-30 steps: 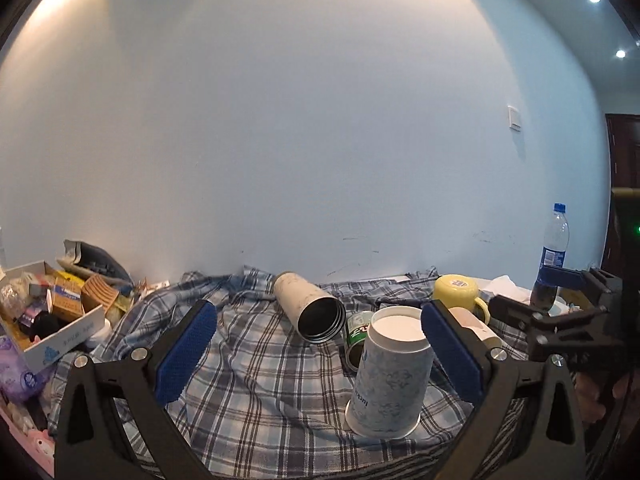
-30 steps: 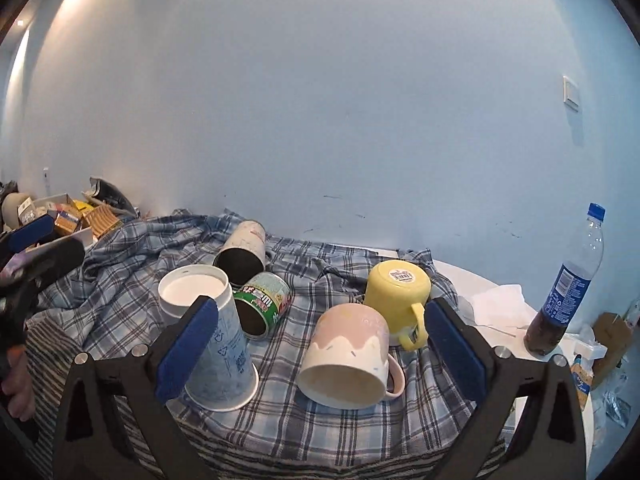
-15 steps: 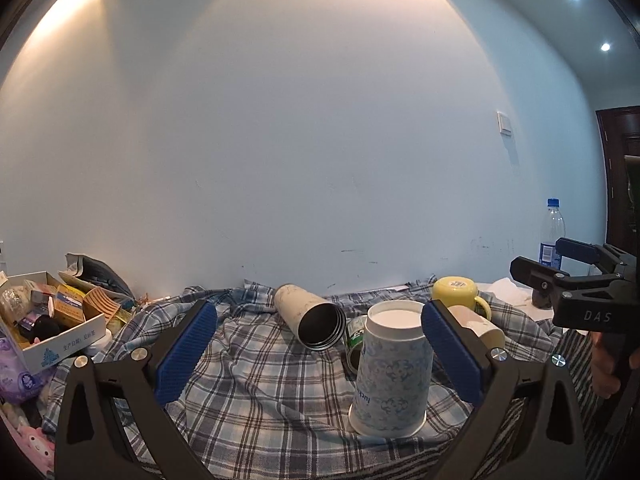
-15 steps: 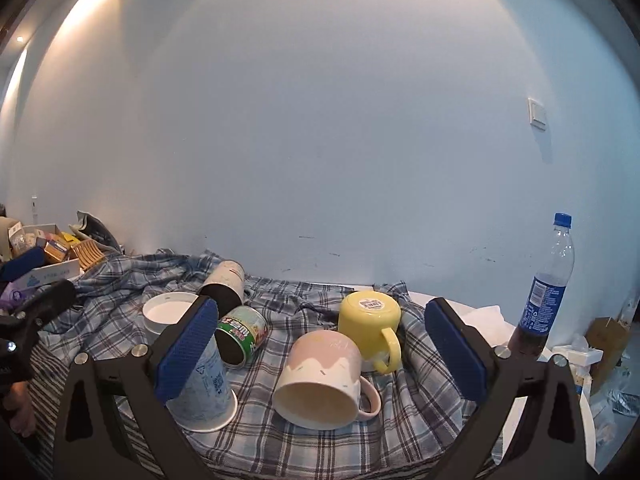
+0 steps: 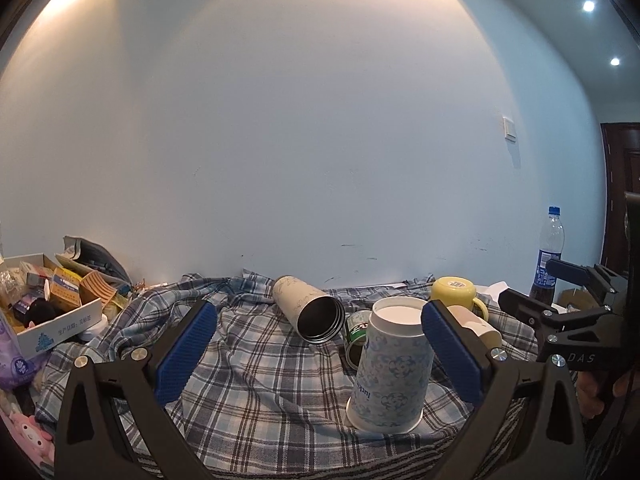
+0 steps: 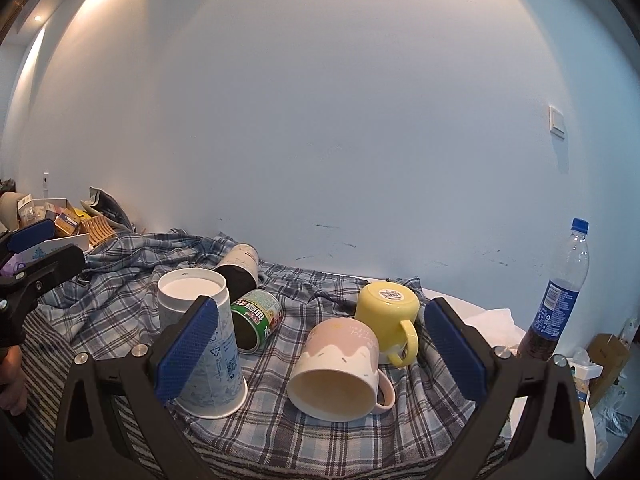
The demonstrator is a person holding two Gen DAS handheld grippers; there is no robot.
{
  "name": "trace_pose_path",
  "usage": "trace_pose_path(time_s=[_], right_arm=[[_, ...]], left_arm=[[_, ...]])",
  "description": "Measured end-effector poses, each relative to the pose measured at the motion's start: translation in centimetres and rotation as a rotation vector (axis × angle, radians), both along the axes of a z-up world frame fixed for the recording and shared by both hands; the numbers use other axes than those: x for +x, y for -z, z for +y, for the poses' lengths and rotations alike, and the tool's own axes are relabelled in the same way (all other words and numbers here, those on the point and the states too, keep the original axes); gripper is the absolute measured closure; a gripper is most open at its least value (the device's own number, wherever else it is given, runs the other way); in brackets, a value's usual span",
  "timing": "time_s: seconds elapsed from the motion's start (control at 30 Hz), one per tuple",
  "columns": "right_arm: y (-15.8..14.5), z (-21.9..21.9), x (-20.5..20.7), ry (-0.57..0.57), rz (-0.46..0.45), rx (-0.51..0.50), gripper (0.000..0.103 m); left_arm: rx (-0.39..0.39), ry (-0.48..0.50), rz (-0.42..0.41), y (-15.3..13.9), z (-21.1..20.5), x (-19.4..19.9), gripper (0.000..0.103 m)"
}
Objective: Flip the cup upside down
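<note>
A pale blue patterned paper cup (image 5: 390, 368) stands upside down on the plaid cloth (image 5: 256, 380); it also shows in the right wrist view (image 6: 200, 340). A pink and white mug (image 6: 338, 368) lies on its side, mouth toward me. A yellow mug (image 6: 386, 322) stands upside down behind it. A steel tumbler (image 5: 308, 312) and a green can (image 6: 256, 318) lie on their sides. My left gripper (image 5: 316, 354) is open and empty, with the paper cup by its right finger. My right gripper (image 6: 318, 354) is open and empty, the pink mug between its fingers, untouched.
A cardboard box of clutter (image 5: 48, 308) sits at the far left. A cola bottle (image 6: 560, 300) stands at the right with white paper (image 6: 492, 320) beside it. The wall (image 6: 320, 140) runs close behind the table.
Both grippers have tilted and shifted slightly, staying open. The right gripper has come a little closer to the pink mug. No cup has moved.
</note>
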State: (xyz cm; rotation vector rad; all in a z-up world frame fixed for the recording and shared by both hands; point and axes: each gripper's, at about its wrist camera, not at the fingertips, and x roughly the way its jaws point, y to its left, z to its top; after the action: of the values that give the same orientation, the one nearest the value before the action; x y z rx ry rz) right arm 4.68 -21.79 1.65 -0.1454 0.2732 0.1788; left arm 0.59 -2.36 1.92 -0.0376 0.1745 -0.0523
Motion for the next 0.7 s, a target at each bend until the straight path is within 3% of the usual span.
trace_pose_path(time_s=[0.2,0.4,0.7], right_arm=[[0.3,0.3,0.3,0.004,0.017,-0.016,0.0],[0.7,0.8,0.5,0.002,0.025,-0.046,0.0],[0.8,0.8,0.4,0.003,0.022,-0.048,0.0]], left_arm=[[-0.013,0.031,0.043,0.2,-0.2,0.5,0.0],[0.029,-0.003,0.04,0.4,-0.8,0.4,0.0],[0.0,-0.021,0.101,0.7,-0.1,1.4,0.0]])
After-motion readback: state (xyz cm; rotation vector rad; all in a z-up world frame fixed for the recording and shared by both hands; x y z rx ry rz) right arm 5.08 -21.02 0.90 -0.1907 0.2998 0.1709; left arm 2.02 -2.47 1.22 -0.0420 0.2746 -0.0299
